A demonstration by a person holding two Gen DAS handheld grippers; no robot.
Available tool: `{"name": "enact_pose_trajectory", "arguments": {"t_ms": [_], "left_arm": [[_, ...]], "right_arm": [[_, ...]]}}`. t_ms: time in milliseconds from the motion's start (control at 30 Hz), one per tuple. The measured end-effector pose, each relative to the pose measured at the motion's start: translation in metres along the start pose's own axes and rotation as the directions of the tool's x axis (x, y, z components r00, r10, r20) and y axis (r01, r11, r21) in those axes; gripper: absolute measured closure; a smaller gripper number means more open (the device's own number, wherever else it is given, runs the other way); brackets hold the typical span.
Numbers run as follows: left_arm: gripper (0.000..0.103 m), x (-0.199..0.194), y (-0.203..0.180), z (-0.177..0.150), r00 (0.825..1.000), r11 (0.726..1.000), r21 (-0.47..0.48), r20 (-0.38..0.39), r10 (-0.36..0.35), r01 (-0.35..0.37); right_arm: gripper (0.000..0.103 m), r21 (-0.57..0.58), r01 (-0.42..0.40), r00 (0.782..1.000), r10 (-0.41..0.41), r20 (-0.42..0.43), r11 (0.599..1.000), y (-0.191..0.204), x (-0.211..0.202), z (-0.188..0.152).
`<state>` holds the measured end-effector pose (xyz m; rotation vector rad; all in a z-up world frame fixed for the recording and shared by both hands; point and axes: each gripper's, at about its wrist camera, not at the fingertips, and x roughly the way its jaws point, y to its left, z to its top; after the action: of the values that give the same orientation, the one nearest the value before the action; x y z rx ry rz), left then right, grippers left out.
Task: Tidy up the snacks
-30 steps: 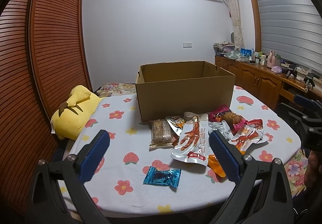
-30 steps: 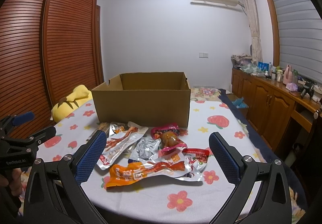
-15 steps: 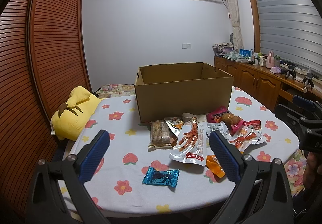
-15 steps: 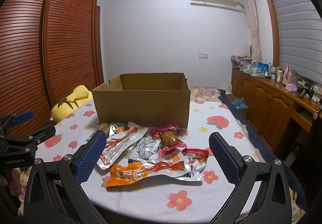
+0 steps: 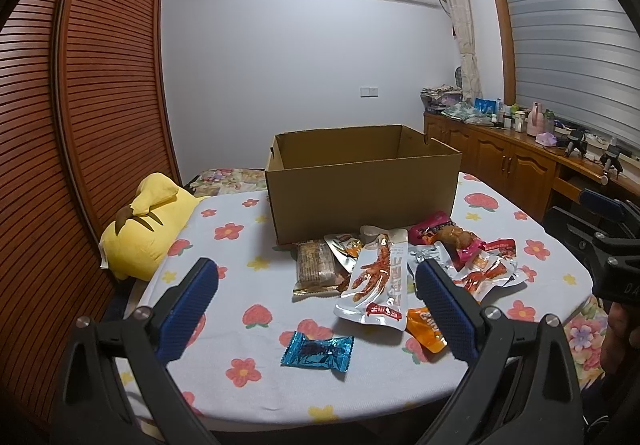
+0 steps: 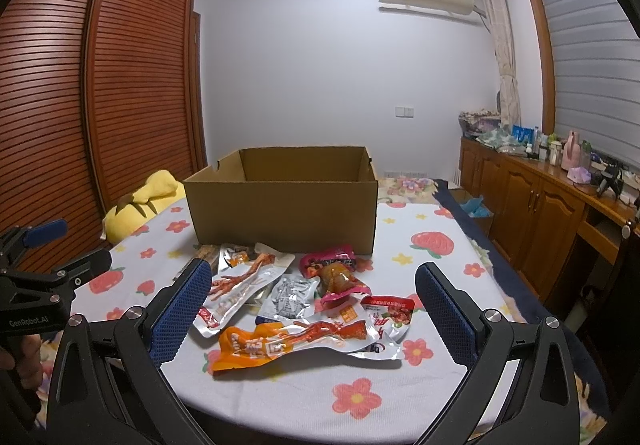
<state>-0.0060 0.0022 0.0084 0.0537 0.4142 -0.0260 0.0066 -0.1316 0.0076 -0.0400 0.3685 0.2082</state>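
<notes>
An open cardboard box (image 5: 362,185) stands on the flowered table; it also shows in the right wrist view (image 6: 284,201). Several snack packets lie in front of it: a silver chicken-feet pack (image 5: 378,281), a brown bar (image 5: 316,267), a blue candy (image 5: 318,353), a pink pack (image 5: 448,235) and an orange pack (image 6: 280,343). My left gripper (image 5: 316,309) is open and empty, above the near table edge before the blue candy. My right gripper (image 6: 312,311) is open and empty, over the orange pack.
A yellow plush toy (image 5: 150,225) lies at the table's left edge. A slatted wooden wardrobe (image 5: 72,117) stands at the left. A wooden counter (image 6: 560,197) with bottles runs along the right wall. The table's front edge (image 6: 340,429) is close below the grippers.
The left wrist view has shifted slightly; the box and packets sit a touch lower and left. The right gripper has hardly moved. Both grippers stay open.
</notes>
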Motion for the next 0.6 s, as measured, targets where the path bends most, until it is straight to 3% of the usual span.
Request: {"name": "enact_pose_trajectory", "arguments": {"t_ms": [600], "left_arm": [[0.003, 0.010, -0.002, -0.005, 0.999, 1.000, -0.004, -0.030, -0.028, 0.028]], "right_arm": [[0.000, 0.008, -0.008, 1.000, 0.009, -0.025, 1.000, -0.005, 0.001, -0.003]]}}
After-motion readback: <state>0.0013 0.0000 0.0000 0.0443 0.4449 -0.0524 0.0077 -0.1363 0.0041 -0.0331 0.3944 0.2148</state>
